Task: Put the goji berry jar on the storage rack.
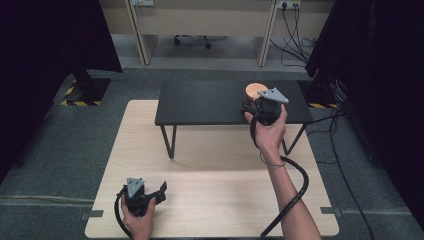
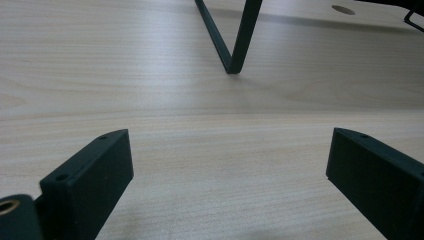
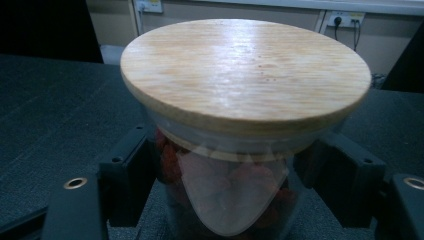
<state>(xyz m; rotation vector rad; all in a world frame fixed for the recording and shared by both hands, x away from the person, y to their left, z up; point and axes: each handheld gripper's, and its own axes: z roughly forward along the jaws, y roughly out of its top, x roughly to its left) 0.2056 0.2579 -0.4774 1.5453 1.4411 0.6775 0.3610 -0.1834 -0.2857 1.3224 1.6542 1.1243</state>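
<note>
Squeeze right gripper (image 3: 227,200), jaws bracketing clear glass jar with round wooden lid (image 3: 245,80) on low black metal shelf (image 1: 200,102), below lid rim, level; left gripper (image 2: 227,185) spread, empty.

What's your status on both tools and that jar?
Left tool open, low over the wooden table. Right tool brackets the glass jar on the black shelf; grip unconfirmed. Wooden lid on. Nothing in the way.

A smooth wooden lid (image 3: 245,75) is seen on a clear glass jar (image 3: 225,200); the table (image 2: 200,130) is finished in pale, faintly glossy woodgrain.
</note>
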